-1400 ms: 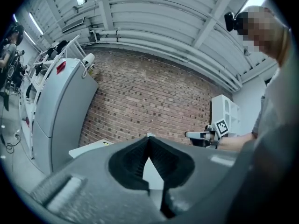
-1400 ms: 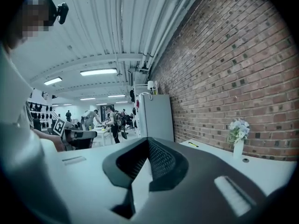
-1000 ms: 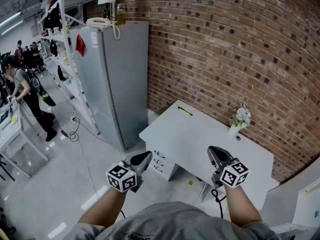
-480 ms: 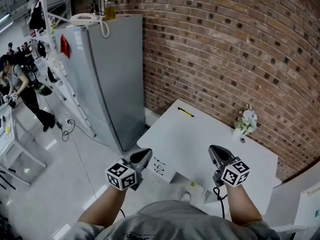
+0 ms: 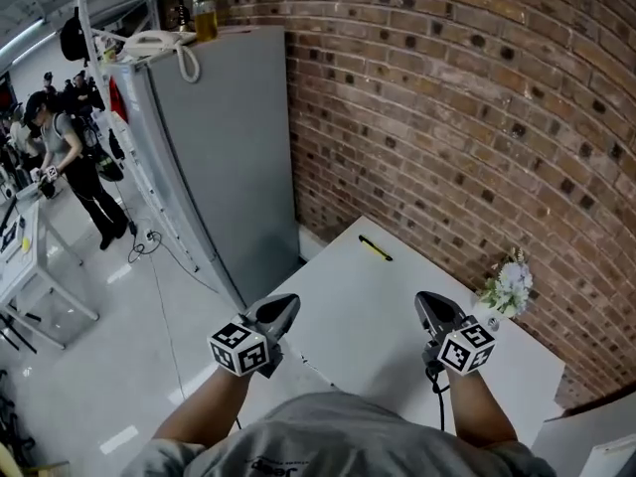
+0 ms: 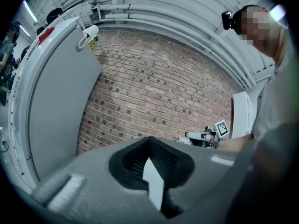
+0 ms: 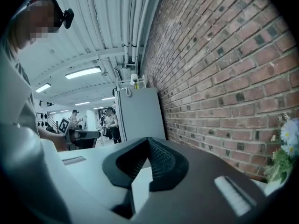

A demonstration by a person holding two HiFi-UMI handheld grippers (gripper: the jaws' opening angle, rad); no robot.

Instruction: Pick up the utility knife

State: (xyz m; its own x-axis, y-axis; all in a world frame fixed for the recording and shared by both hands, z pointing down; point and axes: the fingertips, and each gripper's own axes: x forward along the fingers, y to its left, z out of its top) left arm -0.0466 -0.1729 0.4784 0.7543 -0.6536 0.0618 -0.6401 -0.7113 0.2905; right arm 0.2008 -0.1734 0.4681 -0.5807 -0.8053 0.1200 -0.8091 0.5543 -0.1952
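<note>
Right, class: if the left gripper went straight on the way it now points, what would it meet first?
Probably the brick wall, beside the grey fridge: the left gripper points level, seemingly above the white table.

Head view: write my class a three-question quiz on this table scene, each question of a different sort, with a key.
1. True or false: the utility knife lies on the table, held by no gripper.
2. What stands at the table's right end? A flowers; B a mug; C a laptop.
3. Fill in: the jaws of the left gripper and the right gripper are ____.
Key: 1 true; 2 A; 3 shut.
</note>
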